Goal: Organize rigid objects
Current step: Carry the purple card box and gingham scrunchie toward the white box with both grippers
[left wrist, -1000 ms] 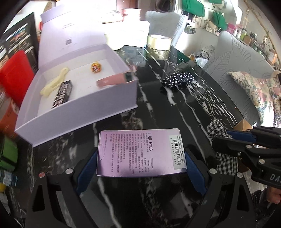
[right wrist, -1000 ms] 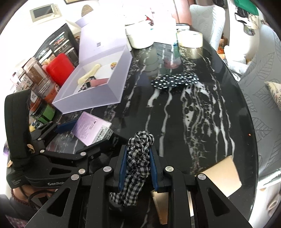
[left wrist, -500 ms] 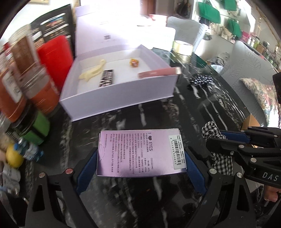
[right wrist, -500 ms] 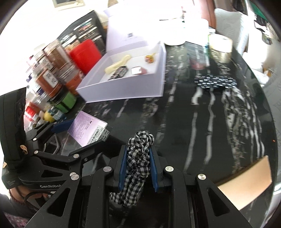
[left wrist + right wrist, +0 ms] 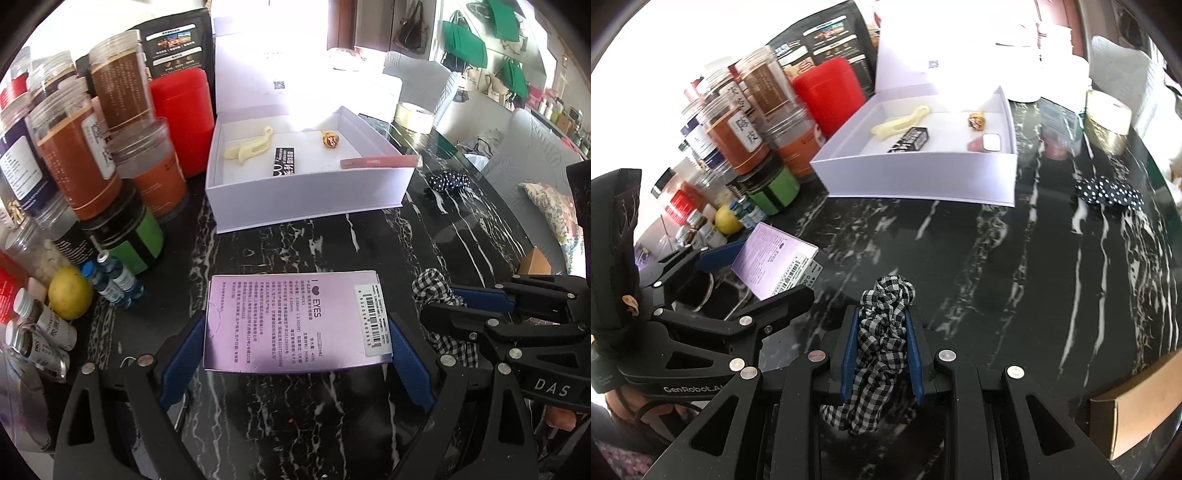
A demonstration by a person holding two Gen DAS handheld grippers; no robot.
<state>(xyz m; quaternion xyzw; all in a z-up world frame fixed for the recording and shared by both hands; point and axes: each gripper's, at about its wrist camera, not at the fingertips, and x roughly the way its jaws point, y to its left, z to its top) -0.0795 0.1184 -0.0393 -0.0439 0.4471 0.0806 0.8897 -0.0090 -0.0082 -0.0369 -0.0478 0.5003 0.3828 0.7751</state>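
My left gripper (image 5: 297, 332) is shut on a flat purple box (image 5: 295, 319) and holds it above the black marble table; the box also shows in the right wrist view (image 5: 775, 260). My right gripper (image 5: 881, 325) is shut on a black-and-white checked scrunchie (image 5: 882, 325), also visible in the left wrist view (image 5: 437, 306). An open white box (image 5: 310, 201) lies ahead. It holds a cream hair clip (image 5: 249, 149), a black packet (image 5: 286, 166), a gold candy (image 5: 330, 139) and a pink tube (image 5: 380, 161).
Jars (image 5: 74, 158), a red canister (image 5: 183, 118), small bottles (image 5: 110, 278) and a lemon (image 5: 70, 293) crowd the left side. A polka-dot scrunchie (image 5: 448, 181) and a tape roll (image 5: 413, 117) lie at the right rear. A cardboard piece (image 5: 1141, 402) sits at the near right.
Both grippers have swung left, bringing the jars and bottles into view. The white box now lies more directly ahead. Both grips are unchanged.
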